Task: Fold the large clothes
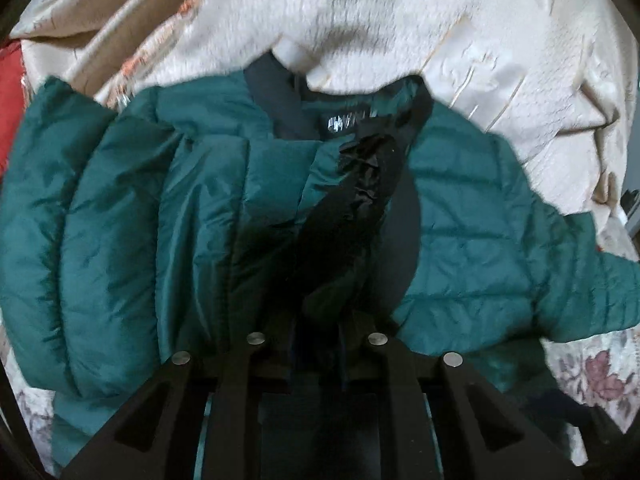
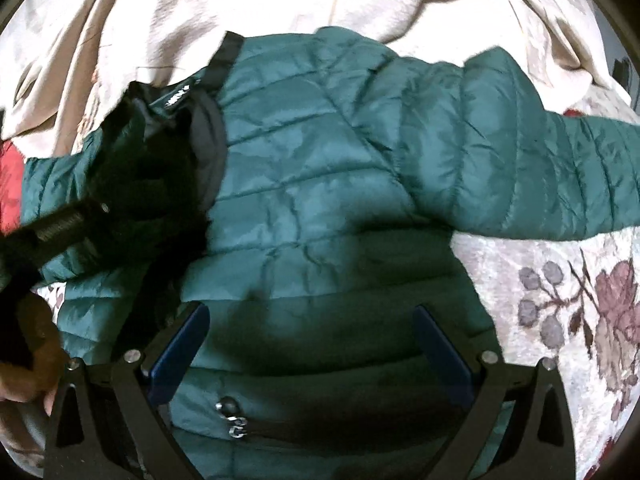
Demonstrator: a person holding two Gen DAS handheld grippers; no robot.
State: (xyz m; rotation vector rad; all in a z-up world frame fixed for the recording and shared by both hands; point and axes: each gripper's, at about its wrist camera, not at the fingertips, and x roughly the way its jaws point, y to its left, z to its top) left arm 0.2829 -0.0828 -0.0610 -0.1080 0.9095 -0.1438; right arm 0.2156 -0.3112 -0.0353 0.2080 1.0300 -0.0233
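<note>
A teal quilted puffer jacket (image 1: pixel 472 236) lies on a bed, collar and black label away from me. My left gripper (image 1: pixel 318 320) is shut on the jacket's dark front edge near the zipper, and folds of the jacket bunch to its left. In the right wrist view the same jacket (image 2: pixel 320 168) fills the middle, one sleeve (image 2: pixel 560 168) stretched to the right. My right gripper (image 2: pixel 312 340) is open just above the jacket's lower body, blue pads wide apart and holding nothing. The left gripper (image 2: pixel 132 184) shows there as a dark shape at the collar.
A cream blanket (image 1: pixel 400 28) is piled behind the jacket. A floral bedspread (image 2: pixel 568 312) lies under it to the right. Something red (image 1: pixel 10 100) shows at the far left. A zipper pull (image 2: pixel 232 416) lies on the jacket's hem by my right gripper.
</note>
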